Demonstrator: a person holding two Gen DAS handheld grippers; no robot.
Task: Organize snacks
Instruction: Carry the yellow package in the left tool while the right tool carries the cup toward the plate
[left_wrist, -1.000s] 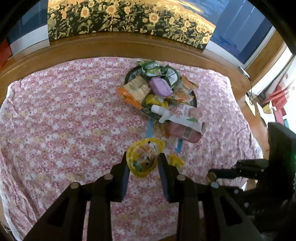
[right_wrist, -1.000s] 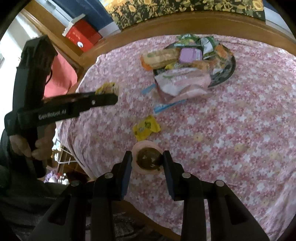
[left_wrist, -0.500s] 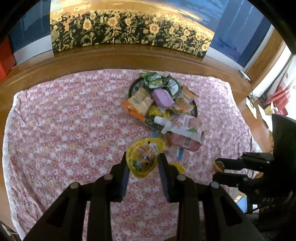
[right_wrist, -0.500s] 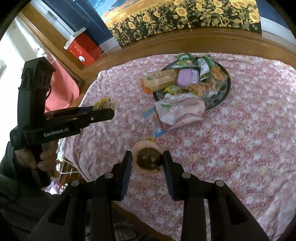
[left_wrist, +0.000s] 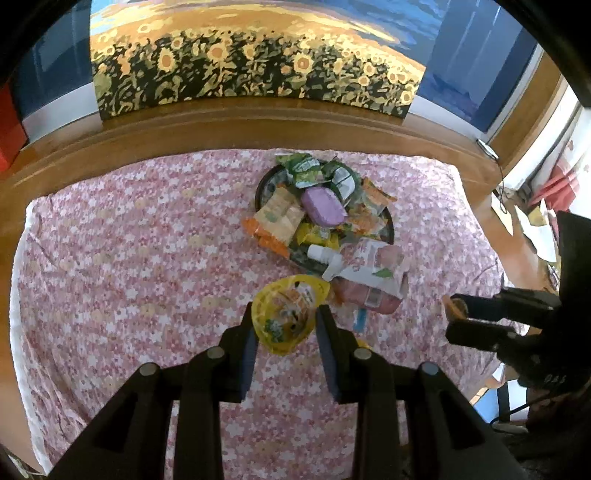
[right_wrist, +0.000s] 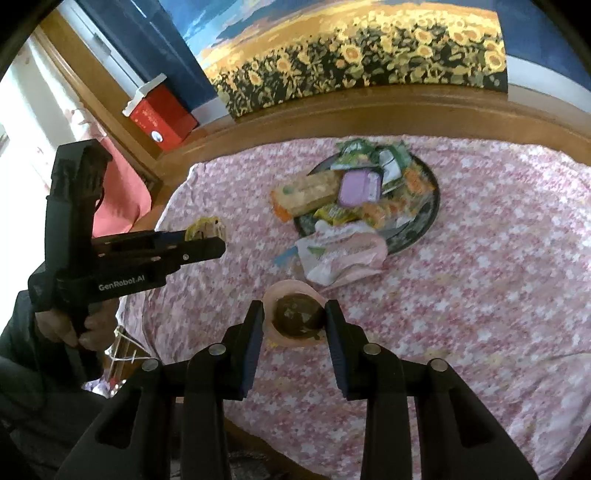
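Right tool (right_wrist: 294, 320) clamps pink snack cup (right_wrist: 293, 317), contents dark, possibly chocolate

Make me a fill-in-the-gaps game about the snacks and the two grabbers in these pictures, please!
1. The left gripper is shut on a crinkly snack packet coloured ____.
2. The right gripper is shut on a pink-wrapped round snack whose centre is dark ____.
3. Most snacks are piled on a round dark ____ at the far side of the pink flowered tablecloth.
4. The smooth oval packet on top of that pile is ____.

Missing words: yellow; brown; tray; purple
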